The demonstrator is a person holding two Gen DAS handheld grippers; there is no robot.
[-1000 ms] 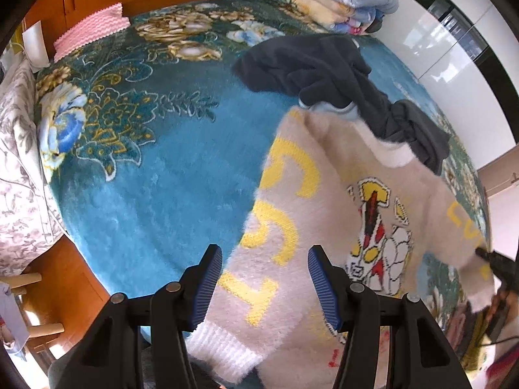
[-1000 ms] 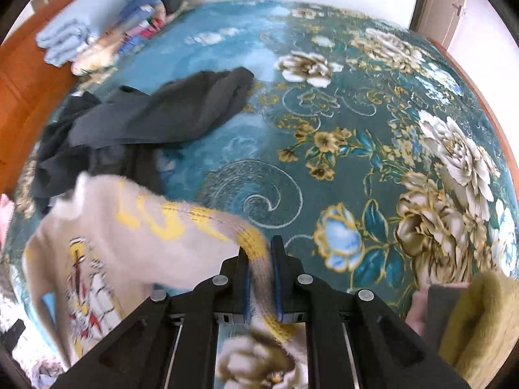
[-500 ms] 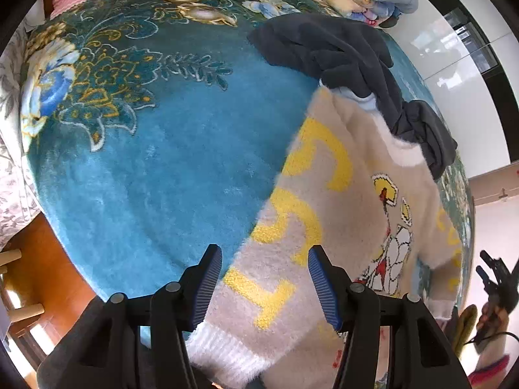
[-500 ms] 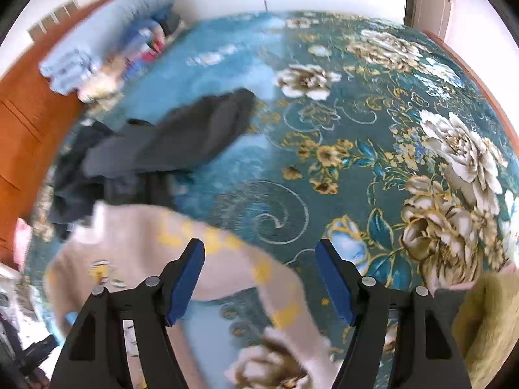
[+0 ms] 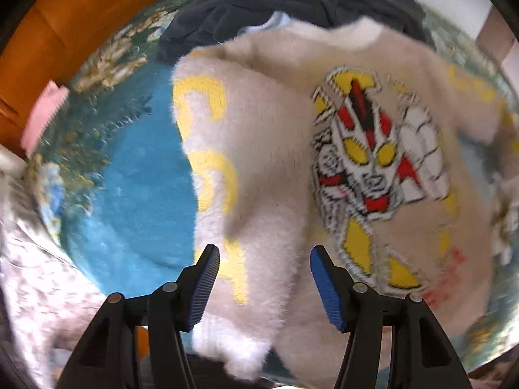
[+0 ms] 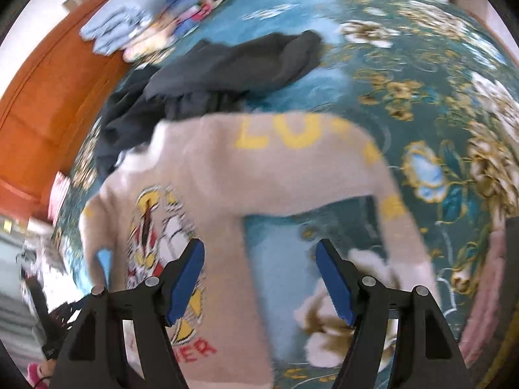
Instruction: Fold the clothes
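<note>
I have both tongs pointed steeply down over the bed; the sweater (image 5: 285, 149), a fuzzy beige one with yellow letters and a red, yellow and white cartoon figure on the chest, lies front up on the blue flowered blanket (image 5: 142, 194); its collar points toward the dark clothes (image 5: 259, 3) heaped just beyond it, and the two seem to touch there. My left gripper (image 5: 264, 287) hangs over the sweater's lower part with its blue pads spread; fabric shows between and below them, but the pads press on nothing. My right gripper (image 6: 261, 278) is also spread wide and holds nothing; between its pads I see the edge of the sweater's body and bare blanket; one sleeve (image 6: 382, 175) runs out sideways and bends down past the right pad. In the right view a stack of folded bedding (image 6: 139, 29) sits at the far end of the bed against the wooden headboard (image 6: 48, 97); something pink (image 5: 42, 116) lies at the blanket's edge in the left view, and a grey patterned cloth (image 5: 35, 278) hangs by the near side. Both pictures are blurred, so finer detail escapes me.
</note>
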